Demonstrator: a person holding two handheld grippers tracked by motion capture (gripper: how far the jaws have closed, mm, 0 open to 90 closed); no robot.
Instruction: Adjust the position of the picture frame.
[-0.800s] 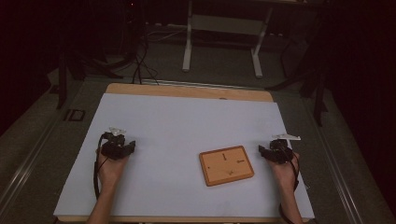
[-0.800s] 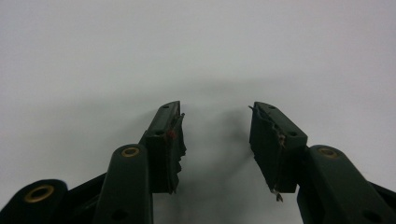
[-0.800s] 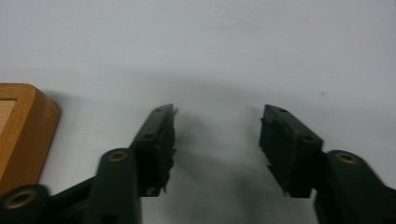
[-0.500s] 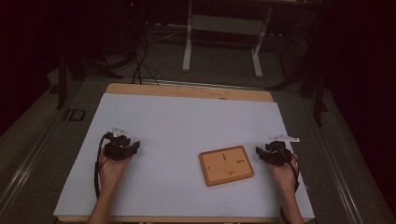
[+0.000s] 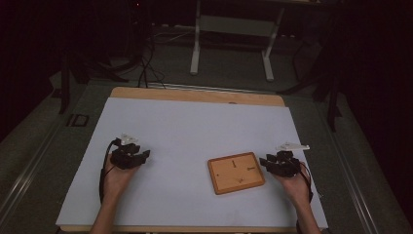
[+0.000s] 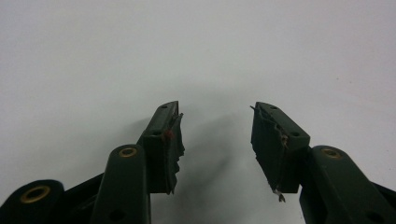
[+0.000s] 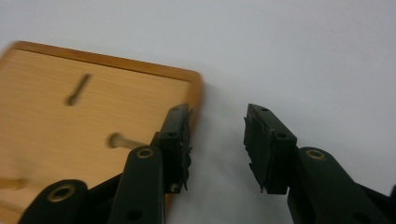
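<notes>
right claw at the edge of the wooden board, left claw idle over bare worktop

a square wooden board (image 5: pixel 236 172) lies flat on the white worktop (image 5: pixel 195 126), on the right half and towards the person's side. its face shows a few dark slots and a short peg, and its border is a darker rounded rim. in the high view it sits slightly turned against the worktop's edges.

the right claw (image 7: pixel 217 140) is just beside the board's right edge. in the right gripper view its jaws stand apart with nothing between them but white surface; one jaw overlaps the board's rim near a corner, the other is over bare worktop. whether that jaw touches the wood cannot be told. the claw is released and grips nothing. in the high view the right claw (image 5: pixel 265 162) points towards the board from the right, with the person's right hand (image 5: pixel 292 183) behind it.

the left claw (image 6: pixel 215 135) is well apart from the board, on the left half of the worktop. its jaws stand wide with only white surface and their own shadow between them, so it too is released and empty. in the high view the left claw (image 5: pixel 145 155) points right, with the left hand (image 5: pixel 117 178) behind it and a black cable looping beside the wrist.
</notes>
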